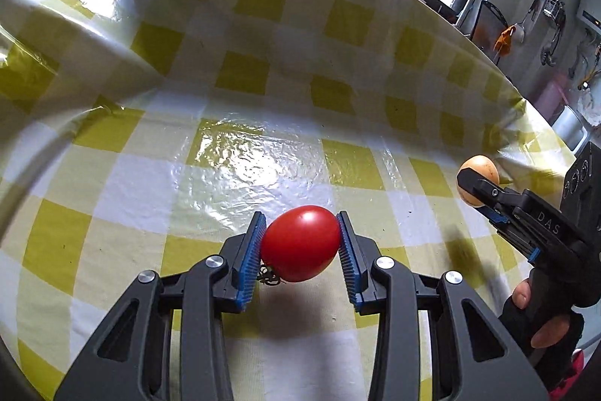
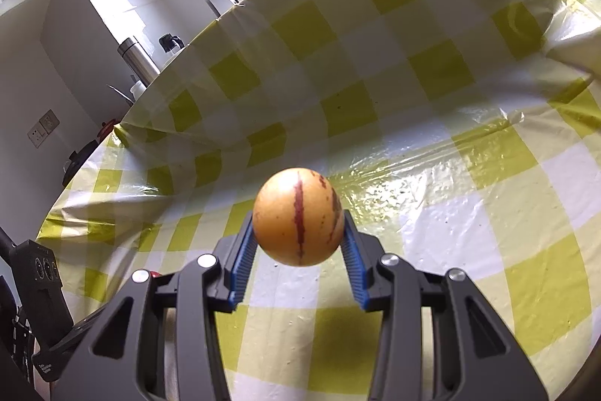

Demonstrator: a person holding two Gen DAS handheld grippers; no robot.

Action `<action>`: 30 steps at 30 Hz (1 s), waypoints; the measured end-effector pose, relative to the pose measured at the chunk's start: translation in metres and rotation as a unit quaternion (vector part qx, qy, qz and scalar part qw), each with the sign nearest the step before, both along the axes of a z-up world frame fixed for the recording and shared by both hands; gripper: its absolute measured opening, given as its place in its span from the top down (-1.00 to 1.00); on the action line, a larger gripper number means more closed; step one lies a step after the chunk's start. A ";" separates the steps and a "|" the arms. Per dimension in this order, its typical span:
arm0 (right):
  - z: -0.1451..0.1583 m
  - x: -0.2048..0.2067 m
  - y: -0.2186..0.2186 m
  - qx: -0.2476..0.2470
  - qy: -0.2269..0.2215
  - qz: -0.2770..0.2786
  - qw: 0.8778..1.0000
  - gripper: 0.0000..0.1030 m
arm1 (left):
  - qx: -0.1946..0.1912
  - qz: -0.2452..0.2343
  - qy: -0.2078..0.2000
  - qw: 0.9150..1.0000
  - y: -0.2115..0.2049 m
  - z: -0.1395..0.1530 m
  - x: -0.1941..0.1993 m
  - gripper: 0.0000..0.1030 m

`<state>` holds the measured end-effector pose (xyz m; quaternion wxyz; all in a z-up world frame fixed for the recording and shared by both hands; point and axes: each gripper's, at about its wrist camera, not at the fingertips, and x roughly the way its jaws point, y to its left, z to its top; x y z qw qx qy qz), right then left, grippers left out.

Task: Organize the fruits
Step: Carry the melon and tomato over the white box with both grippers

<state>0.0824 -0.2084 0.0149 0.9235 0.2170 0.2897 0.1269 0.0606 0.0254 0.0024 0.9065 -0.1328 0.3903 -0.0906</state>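
1. Looking along my left hand-held gripper [image 1: 300, 243], I see its two blue-padded fingers [image 1: 249, 260] pressed against either side of a red tomato [image 1: 299, 243], so it is clamped on the fruit. The tomato sits between the fingertips with its stem end down toward the left pad, above the yellow-and-white checked cloth [image 1: 233, 156] that covers the bench. Off to the right, well apart from the tomato, my right hand-held gripper [image 1: 479, 188] carries a yellowish fruit [image 1: 482, 168] at its tip, and my gloved hand [image 1: 541, 322] grips its handle.

2. Looking along the right hand-held gripper [image 2: 298, 235], I see the yellowish fruit [image 2: 298, 217], round with dark red streaks, pinched between both blue pads [image 2: 242, 258] at the fingertips. It hangs above the checked cloth [image 2: 469, 213], not touching it. The cloth's far edge rises like a wall behind it.
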 end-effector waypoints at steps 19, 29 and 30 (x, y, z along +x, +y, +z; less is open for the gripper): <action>0.017 -0.131 0.044 -0.038 0.002 0.033 0.999 0.16 | -0.003 0.050 -0.009 0.999 0.014 0.019 -0.075 0.29; 0.025 -0.311 -0.012 -0.117 -0.050 0.018 0.992 0.16 | 0.042 -0.048 -0.062 0.996 -0.061 0.043 -0.185 0.29; 0.021 -0.326 -0.023 -0.121 -0.050 0.010 0.991 0.16 | 0.045 -0.065 -0.065 0.995 -0.075 0.044 -0.194 0.29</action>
